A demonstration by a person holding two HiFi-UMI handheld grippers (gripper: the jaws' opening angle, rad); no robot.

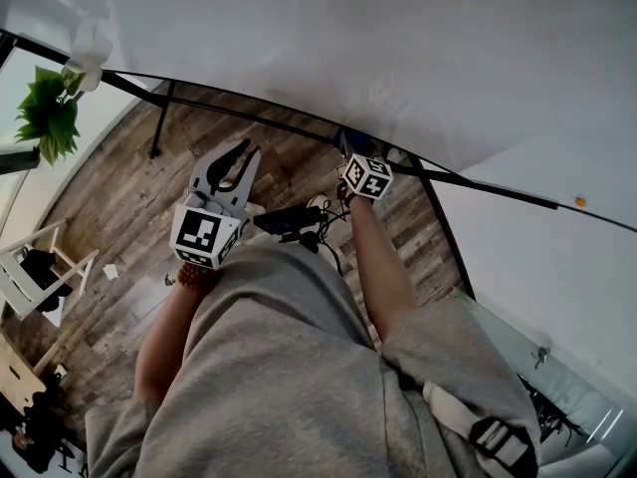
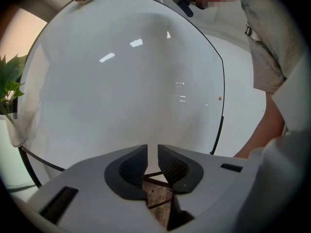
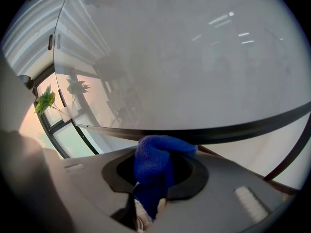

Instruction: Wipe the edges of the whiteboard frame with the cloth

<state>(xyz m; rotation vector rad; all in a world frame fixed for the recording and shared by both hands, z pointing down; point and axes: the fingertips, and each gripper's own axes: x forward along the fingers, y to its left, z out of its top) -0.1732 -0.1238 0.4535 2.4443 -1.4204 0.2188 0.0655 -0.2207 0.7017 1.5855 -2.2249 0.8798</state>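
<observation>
1. Blue, looped fabric makes up the cloth [image 3: 154,171]. We judge it soft and light, more likely to bunch and fold under pressure than to hold any shape. The best hold is a pinch across a doubled wad, with a bulge left free past the tips to do the rubbing.
2. That is how it sits now. The right gripper [image 3: 158,165] is clamped on the cloth, its jaws pressed into both sides, and a rounded hump pokes out toward the far side.
3. The hump lies right at the black bottom rail of the whiteboard frame [image 3: 233,129], a little right of the middle of the scene. It overlaps the rail in the right gripper view, but we cannot tell whether it is actually pressing on it.
4. The cloth is a deep, even blue with a fuzzy surface, folded over on itself. A paler scrap shows low between the jaws, and we cannot tell whether it belongs to the cloth.
5. The left gripper [image 1: 247,153] hangs to the left of the right one, near the same rail but clear of it. Its jaws stand a narrow slit apart with nothing between them, and only the wooden floor [image 1: 119,197] shows through.
6. The rail looks thin, dark and stiff, and the white board [image 1: 348,38] above it is glossy. We judge that light, steady pressure along the rail suits the cloth, since the soft wad could roll off so narrow an edge.
</observation>
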